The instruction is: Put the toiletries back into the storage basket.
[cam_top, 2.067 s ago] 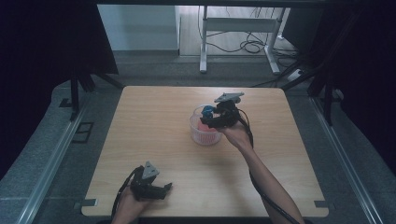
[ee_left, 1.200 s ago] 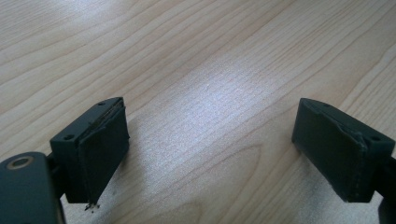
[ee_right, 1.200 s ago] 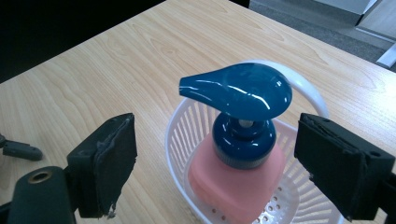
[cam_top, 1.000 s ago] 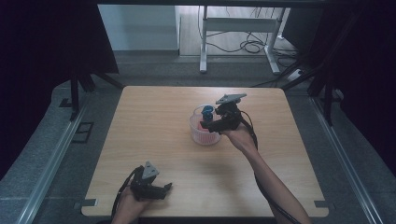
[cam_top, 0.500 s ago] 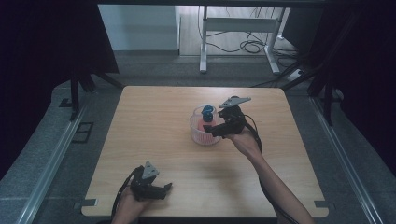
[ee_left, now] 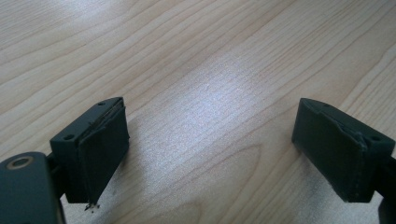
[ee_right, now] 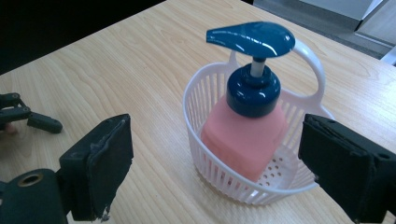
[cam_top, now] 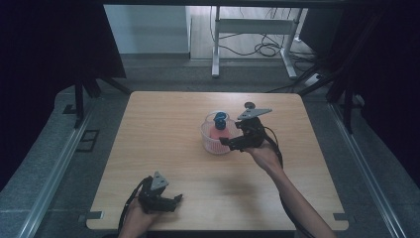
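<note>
A: Nearest to us, what is the left gripper [cam_top: 174,199] doing?

B: It lies low at the table's [cam_top: 163,124] near edge, held in the left hand [cam_top: 136,220], which is cut off by the bottom of the high view. Its own view shows the jaws spread wide over bare wood, nothing between them. The outer ends of both jaws run off that frame.

A: And the right gripper [cam_top: 225,142]?

B: It sits just right of the basket [cam_top: 217,143], tips pointing at it. The right hand [cam_top: 262,154] holds it from behind, and the grey plate hides most of its body from above. In its own view the jaws stand wide apart and pinch nothing; the basket's near wall shows in the gap between them, but the pads are clear of it.

A: Where is the bottle [ee_right: 246,135]?

B: Upright inside the white slotted basket, near the middle of the table. Pink body, dark blue collar and pump head. Its lower part is hidden behind the basket wall, and the looped handle rises behind the pump.

A: Anything further off?

B: In the right gripper view, the left gripper's tips [ee_right: 28,119] show small at the left edge, hard to make out. Beyond the table are a white frame and loose cables on the floor; the sides are too dark to read.
</note>
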The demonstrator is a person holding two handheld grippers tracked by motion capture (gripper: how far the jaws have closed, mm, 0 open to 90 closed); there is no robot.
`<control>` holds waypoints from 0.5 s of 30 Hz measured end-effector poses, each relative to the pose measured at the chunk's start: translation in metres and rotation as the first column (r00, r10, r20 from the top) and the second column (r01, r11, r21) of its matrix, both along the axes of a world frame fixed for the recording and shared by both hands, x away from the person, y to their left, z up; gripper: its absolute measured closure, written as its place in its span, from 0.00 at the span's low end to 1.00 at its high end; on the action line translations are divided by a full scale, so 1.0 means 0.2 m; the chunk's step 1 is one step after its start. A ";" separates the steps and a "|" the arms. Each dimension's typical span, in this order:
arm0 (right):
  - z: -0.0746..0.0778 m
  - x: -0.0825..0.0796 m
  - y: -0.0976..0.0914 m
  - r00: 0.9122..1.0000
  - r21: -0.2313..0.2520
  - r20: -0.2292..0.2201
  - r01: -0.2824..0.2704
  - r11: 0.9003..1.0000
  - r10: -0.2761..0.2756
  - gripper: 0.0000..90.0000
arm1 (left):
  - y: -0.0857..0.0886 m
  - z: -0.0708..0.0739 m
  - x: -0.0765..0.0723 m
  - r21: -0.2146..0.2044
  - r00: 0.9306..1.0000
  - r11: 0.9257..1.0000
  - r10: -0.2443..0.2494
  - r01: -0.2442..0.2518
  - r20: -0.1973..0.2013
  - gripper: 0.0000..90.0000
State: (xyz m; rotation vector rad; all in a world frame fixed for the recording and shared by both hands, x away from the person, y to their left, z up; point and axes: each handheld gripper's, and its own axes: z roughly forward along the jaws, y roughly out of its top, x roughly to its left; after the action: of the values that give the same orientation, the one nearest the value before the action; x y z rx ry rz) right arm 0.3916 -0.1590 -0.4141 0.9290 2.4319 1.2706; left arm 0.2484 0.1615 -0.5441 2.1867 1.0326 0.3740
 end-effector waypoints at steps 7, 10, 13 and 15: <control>-0.01 -0.02 -0.04 1.000 0.002 0.000 0.006 1.000 -0.006 0.11 | 0.00 0.00 0.00 0.000 1.000 1.000 0.000 0.000 0.000 0.12; -0.02 -0.03 -0.06 1.000 0.004 -0.002 0.009 1.000 -0.009 0.11 | 0.00 0.00 0.00 0.000 1.000 1.000 0.000 0.000 0.000 0.12; -0.02 -0.04 -0.08 1.000 0.005 0.000 0.011 1.000 -0.011 0.11 | 0.00 0.00 0.00 0.000 1.000 1.000 0.001 -0.001 0.000 0.12; -0.02 -0.05 -0.09 1.000 0.007 0.000 0.010 1.000 -0.010 0.11 | 0.00 0.00 0.00 0.000 1.000 1.000 0.001 -0.001 0.000 0.12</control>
State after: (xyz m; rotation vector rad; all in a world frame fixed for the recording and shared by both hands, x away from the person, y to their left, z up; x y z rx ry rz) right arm 0.3811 -0.1770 -0.4178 0.9416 2.4209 1.2768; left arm 0.2484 0.1614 -0.5441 2.1858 1.0337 0.3741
